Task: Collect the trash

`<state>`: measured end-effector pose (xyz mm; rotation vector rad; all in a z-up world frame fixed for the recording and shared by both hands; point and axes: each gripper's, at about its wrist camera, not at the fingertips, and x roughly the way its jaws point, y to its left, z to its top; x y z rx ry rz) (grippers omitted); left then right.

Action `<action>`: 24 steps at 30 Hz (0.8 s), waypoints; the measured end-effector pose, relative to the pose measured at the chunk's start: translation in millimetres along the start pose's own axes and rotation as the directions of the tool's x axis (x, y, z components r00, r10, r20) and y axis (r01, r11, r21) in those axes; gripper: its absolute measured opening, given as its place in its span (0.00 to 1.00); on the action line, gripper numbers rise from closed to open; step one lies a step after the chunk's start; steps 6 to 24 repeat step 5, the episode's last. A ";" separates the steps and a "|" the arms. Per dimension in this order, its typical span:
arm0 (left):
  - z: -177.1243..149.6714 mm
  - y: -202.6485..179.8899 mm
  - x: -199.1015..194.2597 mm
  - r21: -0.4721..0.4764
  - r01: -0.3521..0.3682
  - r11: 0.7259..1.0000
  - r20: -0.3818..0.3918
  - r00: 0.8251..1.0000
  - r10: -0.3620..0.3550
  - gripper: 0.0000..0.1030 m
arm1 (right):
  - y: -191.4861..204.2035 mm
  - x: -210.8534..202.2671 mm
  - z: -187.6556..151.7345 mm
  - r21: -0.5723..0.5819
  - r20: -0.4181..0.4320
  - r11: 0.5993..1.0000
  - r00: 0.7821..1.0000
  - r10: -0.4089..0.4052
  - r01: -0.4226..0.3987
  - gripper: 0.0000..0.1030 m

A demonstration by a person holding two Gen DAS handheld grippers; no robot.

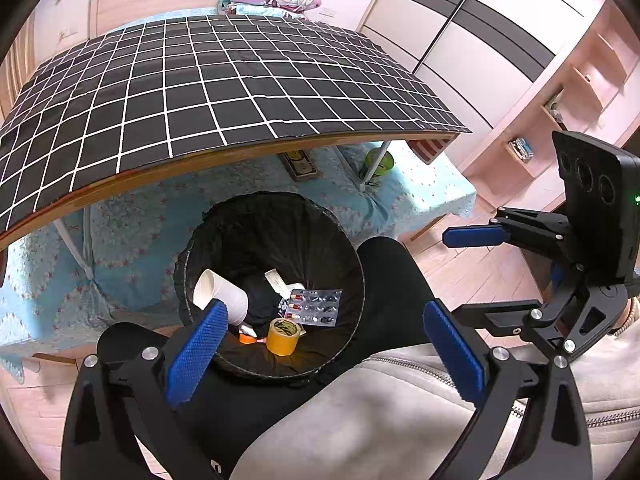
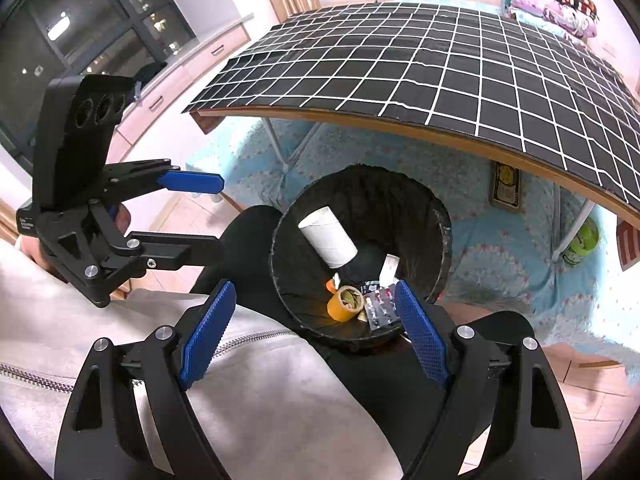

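Note:
A black-lined trash bin [image 1: 200,240] [image 2: 440,224] stands on the floor by the table. In it lie a white paper tube [image 1: 224,292] [image 2: 330,240], a yellow tape roll [image 1: 283,336] [image 2: 344,303], a pill blister pack [image 1: 316,306] [image 2: 380,308], a white paper slip [image 1: 278,282] and an orange scrap [image 1: 247,339]. My left gripper [image 1: 326,316] is open and empty, above the bin's near rim. My right gripper [image 2: 316,300] is open and empty, over the bin's near side. Each gripper shows in the other's view: the right one [image 1: 452,276], the left one [image 2: 218,216].
A table with a black white-grid cloth [image 1: 224,80] [image 2: 460,68] overhangs the bin. A bed with a blue floral cover [image 1: 132,240] [image 2: 500,248] lies behind. A green can [image 1: 378,166] [image 2: 582,242] stands under the table. The person's black leg [image 1: 392,280] and grey jacket [image 2: 260,392] are close.

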<state>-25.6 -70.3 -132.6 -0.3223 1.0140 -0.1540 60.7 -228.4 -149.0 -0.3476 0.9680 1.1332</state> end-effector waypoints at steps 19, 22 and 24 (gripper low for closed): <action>1.5 1.0 1.1 -0.004 0.002 1.000 0.002 1.000 -0.002 0.92 | -0.2 -0.4 0.3 0.000 -0.001 1.000 1.000 0.001 -0.001 0.79; 1.5 1.0 1.1 -0.004 0.002 1.000 0.002 1.000 -0.002 0.92 | -0.2 -0.4 0.3 0.000 -0.001 1.000 1.000 0.001 -0.001 0.79; 1.5 1.0 1.1 -0.004 0.002 1.000 0.002 1.000 -0.002 0.92 | -0.2 -0.4 0.3 0.000 -0.001 1.000 1.000 0.001 -0.001 0.79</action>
